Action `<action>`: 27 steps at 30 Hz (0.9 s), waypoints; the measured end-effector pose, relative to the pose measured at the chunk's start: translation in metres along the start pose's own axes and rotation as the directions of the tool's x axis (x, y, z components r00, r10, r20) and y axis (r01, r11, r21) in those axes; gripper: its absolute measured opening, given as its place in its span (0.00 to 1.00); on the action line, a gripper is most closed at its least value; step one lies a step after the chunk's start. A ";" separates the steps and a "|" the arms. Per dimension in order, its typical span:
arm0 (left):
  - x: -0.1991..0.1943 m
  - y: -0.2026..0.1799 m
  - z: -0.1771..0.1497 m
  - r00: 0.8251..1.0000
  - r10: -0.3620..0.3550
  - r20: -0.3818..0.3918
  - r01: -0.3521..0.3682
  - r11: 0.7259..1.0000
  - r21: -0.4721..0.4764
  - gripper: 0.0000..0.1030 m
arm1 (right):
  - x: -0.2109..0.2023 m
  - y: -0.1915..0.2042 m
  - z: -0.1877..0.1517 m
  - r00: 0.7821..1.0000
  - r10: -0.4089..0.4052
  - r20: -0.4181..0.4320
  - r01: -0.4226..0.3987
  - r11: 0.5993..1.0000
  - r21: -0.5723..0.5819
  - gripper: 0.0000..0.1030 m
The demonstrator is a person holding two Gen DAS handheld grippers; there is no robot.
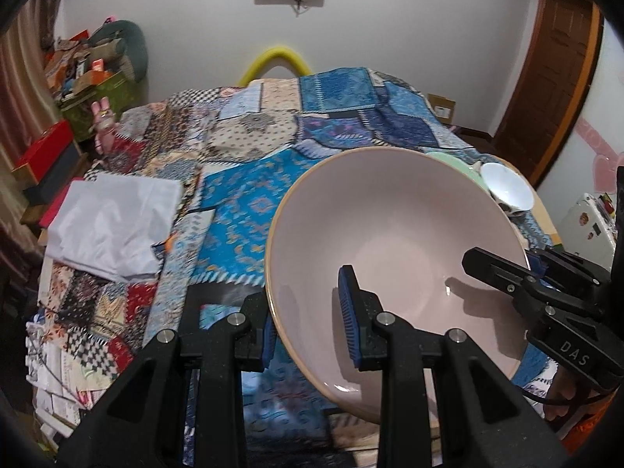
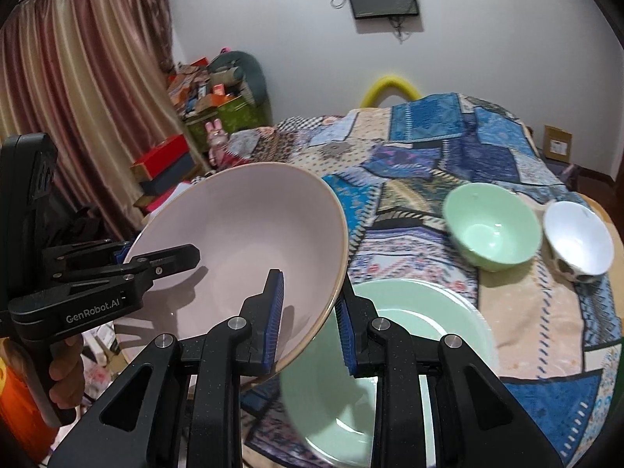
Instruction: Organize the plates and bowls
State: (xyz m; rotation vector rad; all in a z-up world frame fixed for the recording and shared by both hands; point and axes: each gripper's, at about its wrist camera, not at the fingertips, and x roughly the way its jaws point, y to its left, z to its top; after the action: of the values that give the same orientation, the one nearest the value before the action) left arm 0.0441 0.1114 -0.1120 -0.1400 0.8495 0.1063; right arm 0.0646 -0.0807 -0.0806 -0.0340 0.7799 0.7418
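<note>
A large pink bowl [image 1: 394, 241] is held in the air over the patchwork table, tilted. My left gripper [image 1: 308, 323] has one finger inside and one outside its left rim. My right gripper [image 2: 308, 327] straddles the opposite rim the same way; it also shows in the left wrist view [image 1: 503, 269]. The pink bowl [image 2: 241, 241] hangs above a pale green plate [image 2: 409, 335] on a white plate. A green bowl [image 2: 491, 226] and a white bowl [image 2: 577, 238] stand at the right; the white bowl [image 1: 507, 187] shows behind the pink one.
A patchwork cloth [image 1: 241, 179] covers the table. A folded white cloth [image 1: 113, 218] lies at its left. Boxes and clutter [image 2: 210, 97] stand by the curtain at far left. A yellow chair back [image 1: 277, 58] rises behind the table.
</note>
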 end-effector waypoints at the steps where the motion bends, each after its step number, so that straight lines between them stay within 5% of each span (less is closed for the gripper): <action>1: 0.000 0.005 -0.002 1.000 0.008 -0.003 -0.008 1.000 -0.004 0.28 | 0.002 0.003 0.000 1.000 0.005 -0.004 -0.005 1.000 -0.002 0.23; 11: 0.020 0.043 -0.024 0.996 0.048 -0.073 -0.050 0.998 -0.035 0.28 | 0.041 0.029 -0.010 0.994 0.041 -0.102 -0.044 0.999 -0.028 0.23; 27: 0.075 0.074 -0.050 0.980 0.012 -0.200 -0.030 0.996 -0.088 0.28 | 0.090 0.040 -0.023 0.971 0.009 -0.238 -0.020 0.999 -0.043 0.23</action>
State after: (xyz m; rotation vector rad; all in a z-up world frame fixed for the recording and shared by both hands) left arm 0.0453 0.1784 -0.2069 -0.2293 1.0467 0.1524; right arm 0.0686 -0.0037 -0.1465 -0.1609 0.9929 0.7778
